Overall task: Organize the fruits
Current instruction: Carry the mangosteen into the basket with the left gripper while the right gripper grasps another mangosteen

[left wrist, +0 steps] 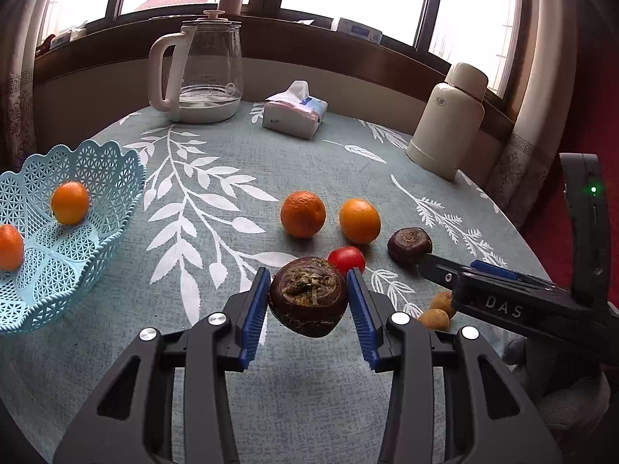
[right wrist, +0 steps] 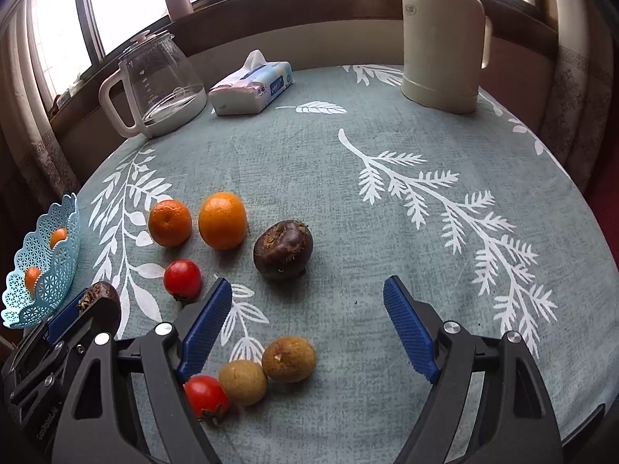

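Observation:
My left gripper [left wrist: 308, 294] is shut on a dark brown round fruit [left wrist: 308, 301], held just above the tablecloth. The same fruit [right wrist: 101, 301] shows at the left edge of the right wrist view. A second brown fruit [right wrist: 282, 251] lies just beyond my right gripper [right wrist: 307, 282], which is open and holds nothing. Two oranges [left wrist: 303, 213] [left wrist: 359, 220], a red fruit [left wrist: 346, 259], another red fruit [right wrist: 205, 394] and two tan longans [right wrist: 243, 382] [right wrist: 288, 359] lie on the table. The light blue basket [left wrist: 104, 178] at the left holds two oranges [left wrist: 69, 203].
A glass kettle [left wrist: 201, 69], a tissue pack [left wrist: 296, 110] and a cream thermos [left wrist: 448, 120] stand along the far side of the round table. The table edge curves close on the right. Bare leaf-patterned cloth [left wrist: 201, 208] lies between the basket and the loose fruit.

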Available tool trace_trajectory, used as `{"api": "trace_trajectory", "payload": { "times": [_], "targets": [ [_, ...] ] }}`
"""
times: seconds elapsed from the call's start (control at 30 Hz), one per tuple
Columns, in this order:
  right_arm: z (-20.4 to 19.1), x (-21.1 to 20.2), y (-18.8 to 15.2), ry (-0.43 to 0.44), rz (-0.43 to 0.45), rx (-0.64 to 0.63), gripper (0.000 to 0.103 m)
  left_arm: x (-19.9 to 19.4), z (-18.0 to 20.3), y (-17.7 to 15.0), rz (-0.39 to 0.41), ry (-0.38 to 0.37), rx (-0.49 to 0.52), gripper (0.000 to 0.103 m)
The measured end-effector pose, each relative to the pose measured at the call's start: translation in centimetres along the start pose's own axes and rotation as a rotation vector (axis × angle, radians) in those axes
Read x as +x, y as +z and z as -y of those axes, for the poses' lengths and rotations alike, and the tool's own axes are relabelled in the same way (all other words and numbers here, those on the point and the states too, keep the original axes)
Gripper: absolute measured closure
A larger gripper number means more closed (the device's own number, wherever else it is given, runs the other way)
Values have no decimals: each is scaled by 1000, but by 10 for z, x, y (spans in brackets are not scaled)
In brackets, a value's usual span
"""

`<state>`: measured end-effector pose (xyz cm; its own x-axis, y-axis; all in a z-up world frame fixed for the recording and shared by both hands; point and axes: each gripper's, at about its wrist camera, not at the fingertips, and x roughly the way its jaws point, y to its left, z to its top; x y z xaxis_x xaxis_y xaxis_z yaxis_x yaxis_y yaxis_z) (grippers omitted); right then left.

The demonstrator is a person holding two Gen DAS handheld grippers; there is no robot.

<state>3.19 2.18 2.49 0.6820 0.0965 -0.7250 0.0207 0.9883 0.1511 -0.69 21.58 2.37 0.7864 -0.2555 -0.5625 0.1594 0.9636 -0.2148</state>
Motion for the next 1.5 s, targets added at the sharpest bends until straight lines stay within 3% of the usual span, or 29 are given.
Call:
{"api": "trace_trajectory", "payload": {
  "times": [0.27, 0.6, 0.87, 1.2, 1.5],
  "targets": [
    [-23, 30, 15, -37, -63, -107, 50, -1, -5, 0, 10, -11, -27, 61],
    [-22, 36, 20, -52, -52, -110, 62, 1, -6, 1, 3, -13, -33, 61],
    [-17, 29, 17, -60, -15, -80, 62, 1, -7, 0, 8, -8, -38, 61],
    [-21, -1, 9, -65, 100, -54, 62, -7, -15, 1, 46, -4, -74, 61],
    [-21, -3, 6, -48, 111, -51, 62, -35, -29, 14, 141, 114, -67, 61]
  ]
}}
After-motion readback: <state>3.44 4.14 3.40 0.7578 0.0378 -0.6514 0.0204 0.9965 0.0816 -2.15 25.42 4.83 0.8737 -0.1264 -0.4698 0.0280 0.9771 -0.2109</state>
